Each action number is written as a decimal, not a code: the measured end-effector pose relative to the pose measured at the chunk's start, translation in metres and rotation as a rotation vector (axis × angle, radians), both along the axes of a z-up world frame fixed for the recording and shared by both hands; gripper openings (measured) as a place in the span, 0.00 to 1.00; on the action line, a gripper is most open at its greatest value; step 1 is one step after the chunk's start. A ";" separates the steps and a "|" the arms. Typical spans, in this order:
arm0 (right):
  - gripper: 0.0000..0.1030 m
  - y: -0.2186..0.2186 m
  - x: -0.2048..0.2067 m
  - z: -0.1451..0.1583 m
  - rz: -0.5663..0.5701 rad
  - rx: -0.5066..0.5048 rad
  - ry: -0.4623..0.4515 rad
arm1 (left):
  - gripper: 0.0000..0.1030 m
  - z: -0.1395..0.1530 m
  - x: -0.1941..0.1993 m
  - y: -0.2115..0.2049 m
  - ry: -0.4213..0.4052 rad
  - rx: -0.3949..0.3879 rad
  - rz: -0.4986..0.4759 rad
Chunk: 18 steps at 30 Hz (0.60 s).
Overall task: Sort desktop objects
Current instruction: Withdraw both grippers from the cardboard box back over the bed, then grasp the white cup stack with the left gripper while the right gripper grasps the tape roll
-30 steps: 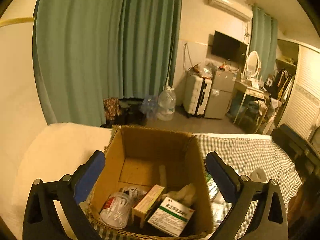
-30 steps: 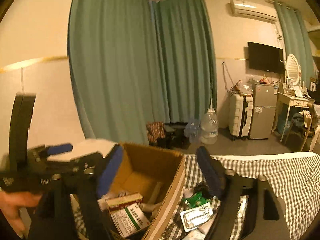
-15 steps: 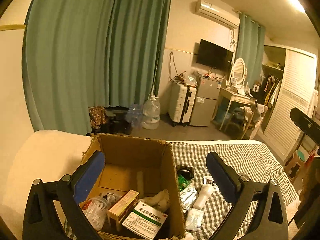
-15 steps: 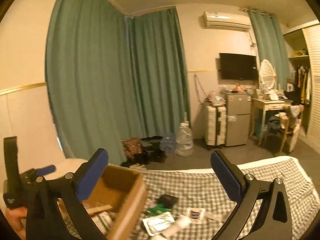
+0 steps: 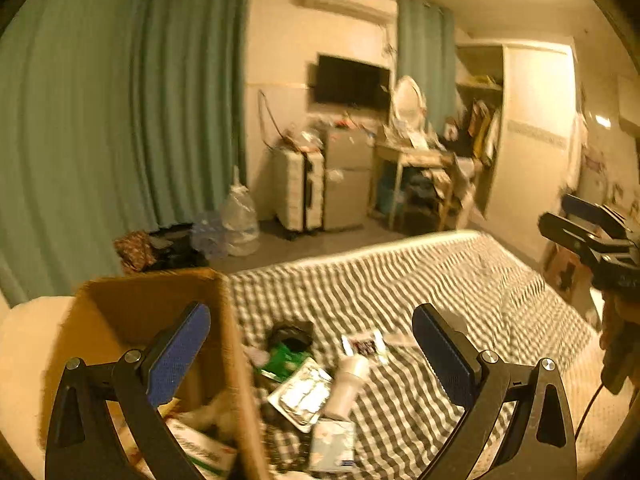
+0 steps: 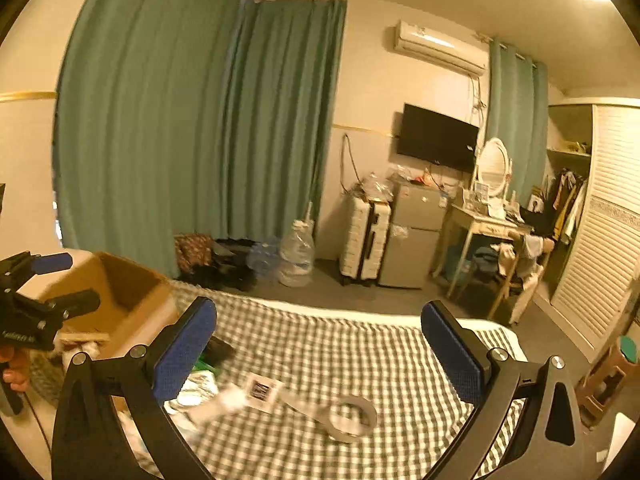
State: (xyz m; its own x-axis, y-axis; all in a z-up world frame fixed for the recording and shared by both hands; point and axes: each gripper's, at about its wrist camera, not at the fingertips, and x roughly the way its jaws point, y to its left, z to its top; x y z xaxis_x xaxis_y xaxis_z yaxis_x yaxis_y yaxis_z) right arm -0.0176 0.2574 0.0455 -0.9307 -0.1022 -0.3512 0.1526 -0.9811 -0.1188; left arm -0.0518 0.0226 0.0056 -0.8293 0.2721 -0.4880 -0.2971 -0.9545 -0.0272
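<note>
Viewing along the left gripper (image 5: 308, 356): jaws stand wide apart, nothing between the blue pads. Its left pad hangs over the open cardboard box (image 5: 132, 304); its right pad hangs over the checked cloth (image 5: 400, 280) that covers the bed.

Box sits at the cloth's left edge, top open. Inside, at the near end, a white carton with green print (image 5: 200, 448) and some pale crumpled material; blur makes the rest of the contents unreadable.

Loose items lie on the cloth just beside the box wall, between the left gripper's pads:
- green packet (image 5: 286, 362), a dark object just behind it
- foil blister pack (image 5: 302, 394)
- white bottle lying on its side (image 5: 348, 384), touching the blister pack
- small printed card (image 5: 362, 346)
- pale sachet (image 5: 334, 444), nearest the camera

Right wrist view: right gripper (image 6: 318, 344) also spread to full width, empty, held above the cloth. A roll of tape (image 6: 352, 416) lies flat on the cloth between its pads, with a loose strip trailing left toward the card (image 6: 262, 390). The card probably carries a barcode; motion blur, not certain.

The box is at the far left of this view, with the left gripper seen side-on in front of it, and fingers of a hand (image 6: 14, 376) on its handle.
</note>
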 end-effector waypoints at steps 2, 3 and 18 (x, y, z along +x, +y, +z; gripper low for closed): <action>1.00 0.013 -0.019 -0.020 0.011 -0.026 -0.084 | 1.00 -0.019 -0.015 0.014 -0.074 -0.003 -0.014; 1.00 0.019 -0.027 -0.029 0.008 -0.032 -0.116 | 1.00 -0.026 -0.022 0.019 -0.106 0.000 -0.012; 0.95 0.038 -0.096 -0.146 0.013 0.037 -0.397 | 0.83 -0.132 -0.077 0.091 -0.304 -0.170 -0.069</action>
